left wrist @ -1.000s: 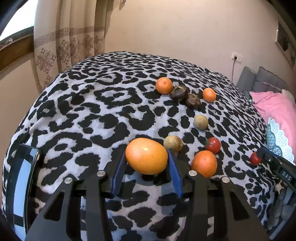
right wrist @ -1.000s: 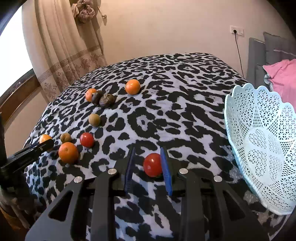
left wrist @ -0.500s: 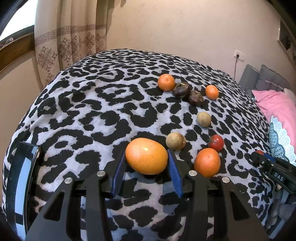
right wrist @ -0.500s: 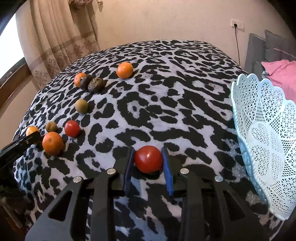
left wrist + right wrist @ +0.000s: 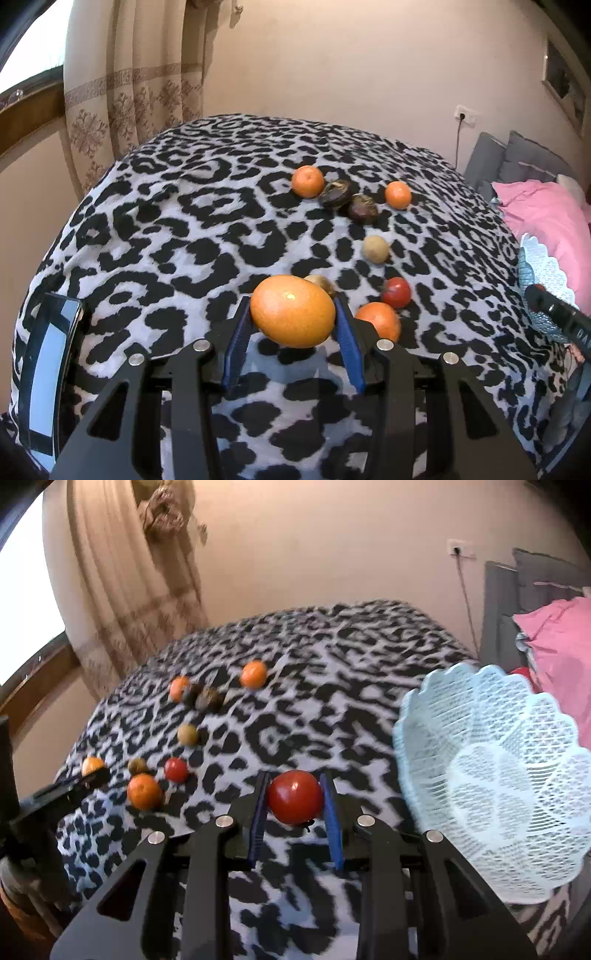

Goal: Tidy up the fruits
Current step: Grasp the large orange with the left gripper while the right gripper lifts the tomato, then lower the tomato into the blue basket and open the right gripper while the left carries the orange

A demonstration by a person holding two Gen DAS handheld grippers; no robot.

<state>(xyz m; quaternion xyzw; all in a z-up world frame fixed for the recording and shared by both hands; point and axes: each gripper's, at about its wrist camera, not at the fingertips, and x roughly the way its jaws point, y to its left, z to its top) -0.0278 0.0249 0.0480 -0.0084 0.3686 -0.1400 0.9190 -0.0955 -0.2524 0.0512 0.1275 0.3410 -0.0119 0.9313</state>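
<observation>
My left gripper [image 5: 292,314] is shut on a large orange [image 5: 292,311] and holds it above the leopard-print bed. My right gripper [image 5: 294,801] is shut on a red tomato [image 5: 294,801], lifted just left of the pale blue lattice basket [image 5: 495,786]. On the bed lie loose fruits: an orange [image 5: 378,320], a tomato [image 5: 396,292], two tan round fruits [image 5: 375,249], two dark fruits [image 5: 362,209] and two small oranges [image 5: 307,181]. The left gripper also shows in the right wrist view [image 5: 88,775].
A phone [image 5: 48,376] lies at the bed's near left corner. Pink pillows [image 5: 543,218] and a grey headboard are at the right, behind the basket [image 5: 543,273]. A curtain and a window are at the far left. The bed's middle is bare blanket.
Both grippers have risen with their fruits. The right gripper has swung toward the basket, which now looks nearer. The right wrist view is blurred by motion.
</observation>
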